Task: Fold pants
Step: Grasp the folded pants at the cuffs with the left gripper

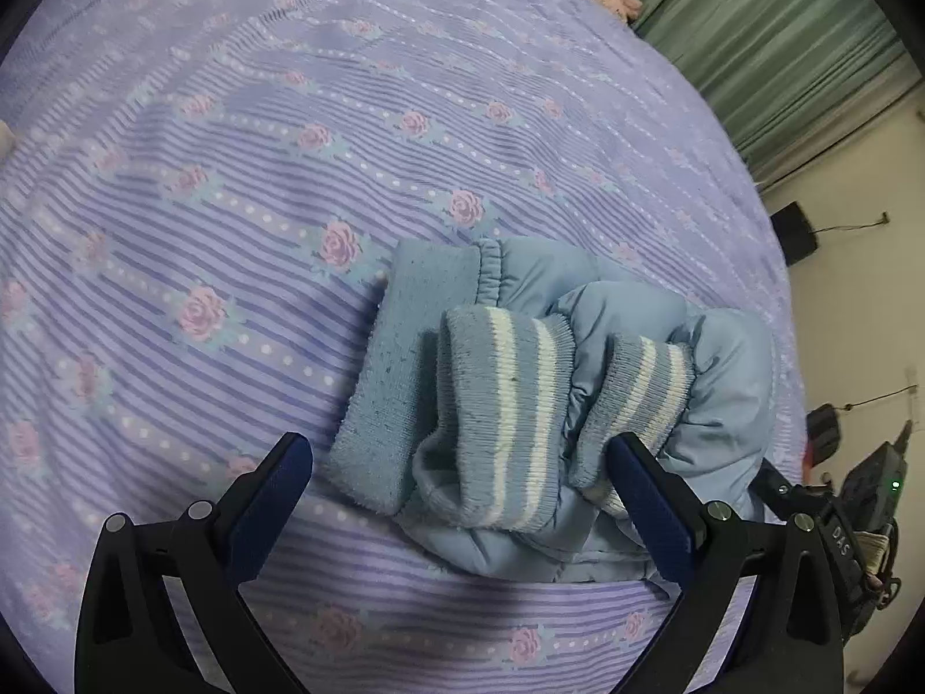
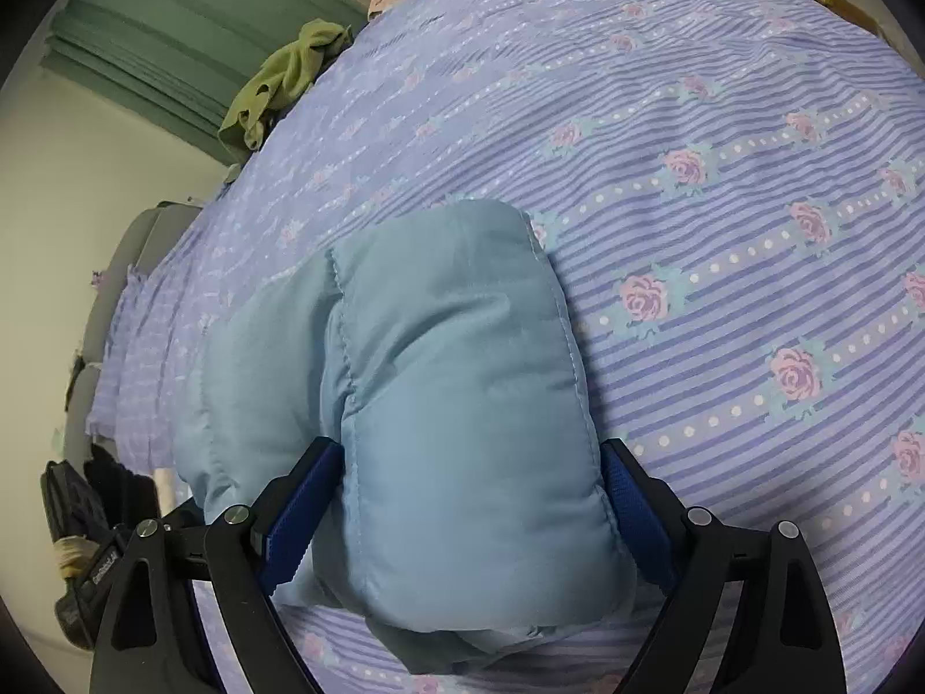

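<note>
Pants bundled on the bed, both tongs spread wide around them, nothing clamped.

Left wrist view: my left gripper (image 1: 459,477) stands apart, one finger on bare bedspread (image 1: 231,185), the other touching the striped cuffs (image 1: 509,405). The pants (image 1: 578,381), pale blue and padded, lie folded near the bed's edge, cuffs laid just short of the knit waistband (image 1: 404,358). Cuffs and waistband face me here, so I judge the long axis runs away from this gripper toward the fold. To finish well I'd square the cuffs onto the waistband and press flat; the padding looks springy.

Right wrist view: my right gripper (image 2: 468,515) straddles the puffy folded end (image 2: 462,376), pads beside it, not visibly pinching. The bundle points straight ahead along the fingers. I'd let go slowly so the fold doesn't spring open.
</note>
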`<state>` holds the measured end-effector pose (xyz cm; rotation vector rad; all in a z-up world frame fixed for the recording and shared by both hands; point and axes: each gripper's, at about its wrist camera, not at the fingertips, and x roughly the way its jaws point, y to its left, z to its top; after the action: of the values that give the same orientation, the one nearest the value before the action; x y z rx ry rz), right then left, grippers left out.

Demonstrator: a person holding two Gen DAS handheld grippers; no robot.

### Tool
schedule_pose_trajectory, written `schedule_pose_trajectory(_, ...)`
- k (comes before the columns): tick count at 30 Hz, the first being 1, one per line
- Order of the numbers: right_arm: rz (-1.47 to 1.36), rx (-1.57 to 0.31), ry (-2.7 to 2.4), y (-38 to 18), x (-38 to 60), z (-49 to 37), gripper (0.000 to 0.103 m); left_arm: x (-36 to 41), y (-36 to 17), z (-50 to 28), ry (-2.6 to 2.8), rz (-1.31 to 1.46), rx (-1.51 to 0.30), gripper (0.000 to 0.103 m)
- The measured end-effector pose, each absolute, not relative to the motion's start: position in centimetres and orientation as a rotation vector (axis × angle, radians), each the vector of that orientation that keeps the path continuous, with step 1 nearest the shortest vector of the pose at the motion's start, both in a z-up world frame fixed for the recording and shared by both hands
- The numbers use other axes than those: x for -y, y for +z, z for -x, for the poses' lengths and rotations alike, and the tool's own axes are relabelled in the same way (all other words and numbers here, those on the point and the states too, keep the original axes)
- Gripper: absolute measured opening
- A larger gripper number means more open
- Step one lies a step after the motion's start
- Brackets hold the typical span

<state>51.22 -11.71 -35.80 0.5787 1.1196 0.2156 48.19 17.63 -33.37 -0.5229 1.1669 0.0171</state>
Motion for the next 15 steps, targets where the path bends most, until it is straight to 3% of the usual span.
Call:
schedule_pose_trajectory(11, -0.587, -1.124, 0.209, -37.4, 11.1, -51.8, 0.090, -18.6, -36.8, -48.0, 0.009, 0.780, -1.110, 0.103)
schedule_pose_trajectory(13, -0.601, -1.135, 0.210, -37.5, 11.1, -52.1, 0.090, -18.7, -36.6, -47.9, 0.016, 0.797, -1.108, 0.094)
schedule_pose_trajectory(15, -0.603, -1.148, 0.213, -37.3, 11.1, -52.0, 0.084, -18.4, -35.9, -47.4, 0.020, 0.788, -1.104, 0.079)
